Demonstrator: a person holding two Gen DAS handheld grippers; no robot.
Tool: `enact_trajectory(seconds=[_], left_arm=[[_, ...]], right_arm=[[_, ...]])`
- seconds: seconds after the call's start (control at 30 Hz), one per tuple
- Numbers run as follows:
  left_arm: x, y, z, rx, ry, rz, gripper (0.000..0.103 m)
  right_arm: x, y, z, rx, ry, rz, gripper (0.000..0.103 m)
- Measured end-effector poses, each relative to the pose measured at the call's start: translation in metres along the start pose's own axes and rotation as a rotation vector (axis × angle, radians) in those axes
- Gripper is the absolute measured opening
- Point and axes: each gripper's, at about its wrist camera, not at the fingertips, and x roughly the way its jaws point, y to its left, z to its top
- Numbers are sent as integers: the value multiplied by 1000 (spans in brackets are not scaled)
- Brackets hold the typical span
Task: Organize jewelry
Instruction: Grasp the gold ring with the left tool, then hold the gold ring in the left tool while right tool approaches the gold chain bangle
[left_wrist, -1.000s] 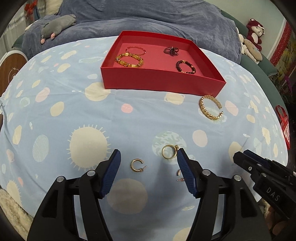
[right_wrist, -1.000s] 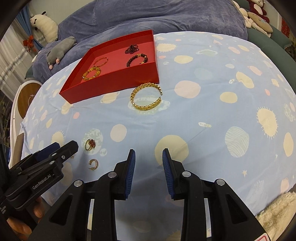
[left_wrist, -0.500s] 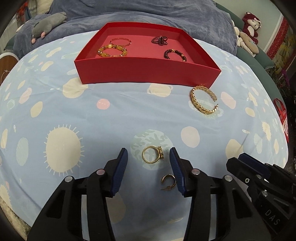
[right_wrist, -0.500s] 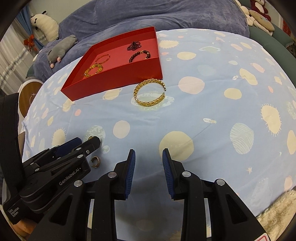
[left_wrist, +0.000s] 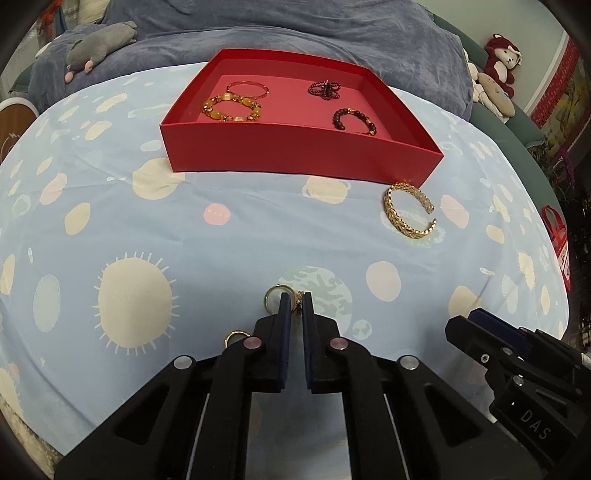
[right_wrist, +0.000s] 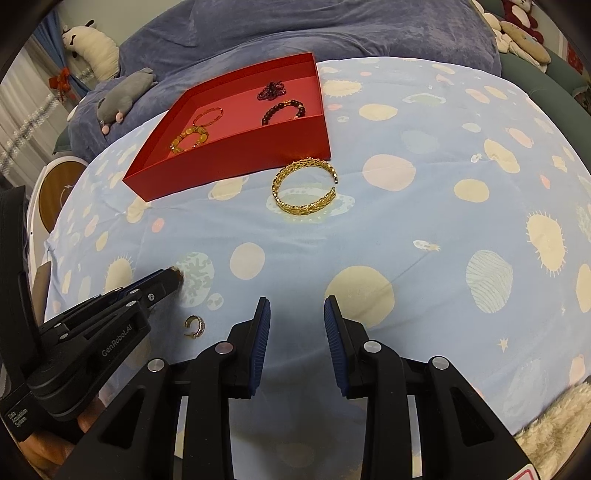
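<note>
Near the red tray (left_wrist: 295, 155), in front of its wall on the bedsheet (left_wrist: 221, 236), a gold ring (left_wrist: 274, 295) is pinched at its stone by the nearly closed left tool (left_wrist: 294, 302); such an edge grip could be lost on lifting. The right tool (right_wrist: 296, 314) is held apart, gripping nothing. Counted: four bracelets in the tray, one gold cuff (left_wrist: 408, 210), one ring, two hoop earrings (right_wrist: 195, 325).

Parted right tongs (right_wrist: 296, 325) above bedspread (right_wrist: 424, 229)
</note>
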Motion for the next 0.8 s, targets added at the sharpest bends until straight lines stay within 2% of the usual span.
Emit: enact_trajectory(seconds=[0.27, 0.6, 0.77, 0.8], left_arm=[[-4, 24, 1, -45, -4, 20, 4], [-13, 44, -6, -95, -9, 9, 6], [-18, 47, -7, -101, -20, 25, 25], [-18, 47, -7, -102, -20, 28, 26]], right_arm=[[-1, -1, 20, 5, -32, -3, 30], [1, 0, 14, 6, -15, 2, 30], [2, 1, 12, 3, -12, 5, 30], [2, 1, 12, 3, -12, 5, 30]])
